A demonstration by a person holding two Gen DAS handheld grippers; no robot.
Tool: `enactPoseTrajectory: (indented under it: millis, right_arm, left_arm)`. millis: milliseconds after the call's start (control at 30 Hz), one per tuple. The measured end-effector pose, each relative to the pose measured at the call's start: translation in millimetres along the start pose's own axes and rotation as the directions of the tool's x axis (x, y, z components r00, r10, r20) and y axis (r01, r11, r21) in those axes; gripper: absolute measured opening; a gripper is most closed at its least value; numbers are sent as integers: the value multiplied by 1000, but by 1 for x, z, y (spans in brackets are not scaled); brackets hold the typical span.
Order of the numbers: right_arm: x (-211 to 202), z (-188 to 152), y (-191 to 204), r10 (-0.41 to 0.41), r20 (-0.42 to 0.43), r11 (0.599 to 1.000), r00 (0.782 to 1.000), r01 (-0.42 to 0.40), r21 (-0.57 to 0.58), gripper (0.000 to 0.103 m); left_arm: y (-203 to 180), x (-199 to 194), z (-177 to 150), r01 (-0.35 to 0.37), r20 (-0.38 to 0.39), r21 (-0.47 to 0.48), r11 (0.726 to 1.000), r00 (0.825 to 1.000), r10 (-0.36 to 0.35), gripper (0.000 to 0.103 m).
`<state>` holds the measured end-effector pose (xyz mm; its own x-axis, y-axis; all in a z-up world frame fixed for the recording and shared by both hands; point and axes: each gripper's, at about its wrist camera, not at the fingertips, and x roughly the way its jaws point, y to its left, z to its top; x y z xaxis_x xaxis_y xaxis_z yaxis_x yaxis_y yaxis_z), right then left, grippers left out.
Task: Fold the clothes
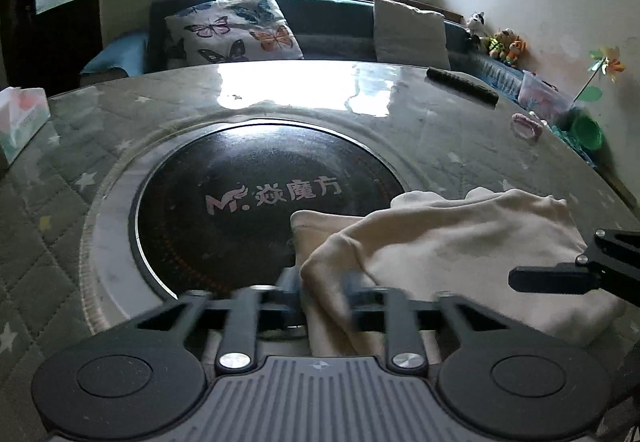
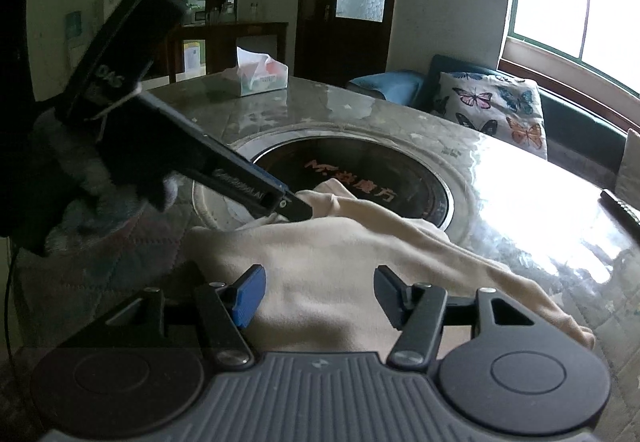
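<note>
A cream garment lies partly folded on the round table, its far edge over the black cooktop disc. My left gripper is shut on a fold of the cream garment at its near left edge. In the right wrist view the garment spreads under my right gripper, which is open just above the cloth and holds nothing. The left gripper shows there coming in from the left, pinching the cloth's far edge. The right gripper's finger shows at the right of the left wrist view.
The table has a quilted cover under glass. A tissue box stands at its left edge, a dark remote and a pink ring at its far right. A sofa with a butterfly cushion is behind the table.
</note>
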<state>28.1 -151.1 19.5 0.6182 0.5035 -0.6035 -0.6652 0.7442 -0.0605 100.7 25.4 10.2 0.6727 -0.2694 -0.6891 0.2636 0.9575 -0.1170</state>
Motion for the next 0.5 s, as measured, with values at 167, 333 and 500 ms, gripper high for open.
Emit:
enactPoseTrajectory:
  millis: [167, 333, 500]
  right_arm:
    - [6, -5, -2, 3, -20, 1000, 1000, -2, 8, 60]
    - [10, -10, -2, 12, -36, 1000, 999, -11, 12, 60]
    - [10, -9, -3, 22, -37, 1000, 999, -21, 15, 61]
  left_arm:
    - [-12, -8, 4, -19, 48, 97, 995, 999, 15, 5]
    - [-18, -10, 16, -43, 85, 175, 984, 996, 28, 5]
    - [-12, 12, 17, -51, 33, 196, 979, 998, 45, 5]
